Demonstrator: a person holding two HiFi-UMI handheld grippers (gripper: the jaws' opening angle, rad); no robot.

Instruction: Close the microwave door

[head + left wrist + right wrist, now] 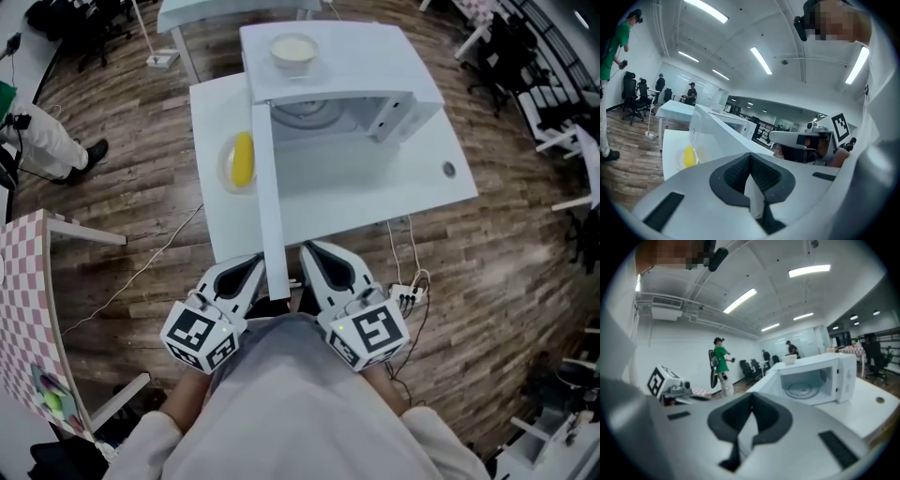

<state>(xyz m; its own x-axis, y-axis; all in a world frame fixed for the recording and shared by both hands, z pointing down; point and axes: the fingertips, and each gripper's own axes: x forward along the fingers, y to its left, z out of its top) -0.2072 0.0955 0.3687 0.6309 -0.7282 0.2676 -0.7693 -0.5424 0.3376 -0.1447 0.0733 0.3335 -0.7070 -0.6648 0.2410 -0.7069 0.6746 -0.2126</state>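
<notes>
A white microwave (375, 70) stands on the white table (394, 192) with its cavity and glass turntable (314, 112) showing. Its door (267, 197) is swung wide open and reaches towards me, edge-on. The door's free end lies between my two grippers, held low near my body. My left gripper (251, 267) is just left of the door end and my right gripper (314, 253) just right of it. Both are shut and hold nothing. The left gripper view shows shut jaws and the door (717, 131). The right gripper view shows the open microwave (820, 376).
A white bowl (293, 49) sits on top of the microwave. A yellow item on a clear plate (242, 157) lies left of the door. A power strip and cables (408, 298) lie on the wooden floor. A checkered table (28, 300) stands at left, office chairs at right.
</notes>
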